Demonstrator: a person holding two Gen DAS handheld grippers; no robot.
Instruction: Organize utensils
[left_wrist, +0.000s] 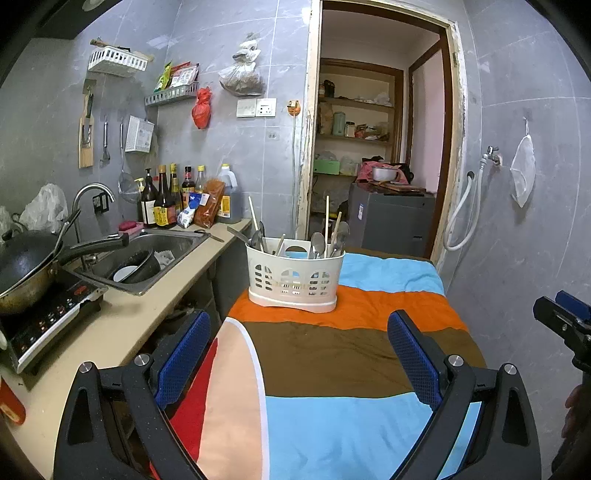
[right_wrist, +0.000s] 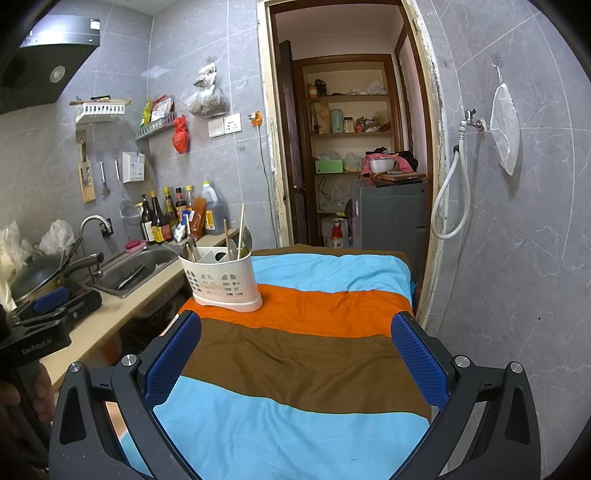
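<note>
A white slotted utensil caddy (left_wrist: 293, 278) (right_wrist: 221, 280) stands on the orange stripe of a striped cloth (left_wrist: 354, 354) (right_wrist: 306, 354) that covers a table. Spoons (left_wrist: 317, 244) and chopsticks (left_wrist: 326, 225) stick up out of it, with several more handles on its left side. My left gripper (left_wrist: 299, 354) hovers open over the brown stripe, well short of the caddy, with nothing between its fingers. My right gripper (right_wrist: 295, 354) is also open and empty, over the brown stripe to the right of the caddy. Each gripper shows at the edge of the other's view.
Left of the table runs a counter (left_wrist: 122, 328) with a sink (left_wrist: 147, 258), a wok (left_wrist: 26, 266) on an induction hob, and sauce bottles (left_wrist: 166, 199). A doorway (left_wrist: 380, 147) opens behind the table. A tap and hose (left_wrist: 469, 199) hang on the right wall.
</note>
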